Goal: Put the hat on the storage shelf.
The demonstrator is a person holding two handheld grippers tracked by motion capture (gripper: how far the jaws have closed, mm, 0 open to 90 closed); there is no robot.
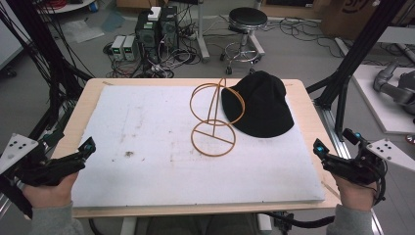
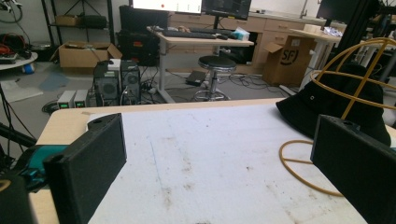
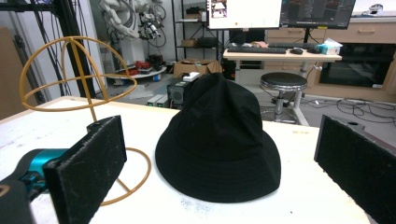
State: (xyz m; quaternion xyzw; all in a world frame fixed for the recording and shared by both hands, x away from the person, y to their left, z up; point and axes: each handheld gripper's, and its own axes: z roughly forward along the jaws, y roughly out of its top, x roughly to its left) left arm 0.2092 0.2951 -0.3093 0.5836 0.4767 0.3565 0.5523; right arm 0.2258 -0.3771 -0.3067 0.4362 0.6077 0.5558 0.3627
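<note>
While the person stands at the near edge of the table [image 1: 303, 93], each hand holds one set of tongs, down low at the table's two front corners.

L hand [image 1: 46, 193] is at the near left corner. Its left gripper [image 1: 88, 145] points in over the white mat [image 1: 147, 137]. From the left gripper view the two black jaws are spread wide, w/ lots of mat between them. Nothing is held, nothing touches the pads. Blue-green bit shows at the base of the jaw.

R hand [image 1: 353, 192] is at the near right corner, just off the mat's edge. Its right gripper [image 1: 334, 142] points in & a bit left. From the right gripper view its jaws are spread wide too, empty, not touching a thing. Grey three-cornered plate w/ dots sits on top of each one.

Next, mid-table: a yellow wire hat stand [image 1: 214, 120]. Round ring flat on the mat, thin post going up, wire ball shape on top. It is bare.

Just beside it, on its right & a bit farther back, a black bucket hat [image 1: 259, 105] sits on the mat, brim down. The hat's edge & the wire hoop overlap from above; can't tell if they touch. Both grippers are well apart from the hat & the stand.

Past the table, on the floor: a round black stool [image 1: 247, 22], 2 computer boxes [image 1: 156, 29] w/ lots of cables. Farther back, a desk w/ screens [image 3: 280, 11].
</note>
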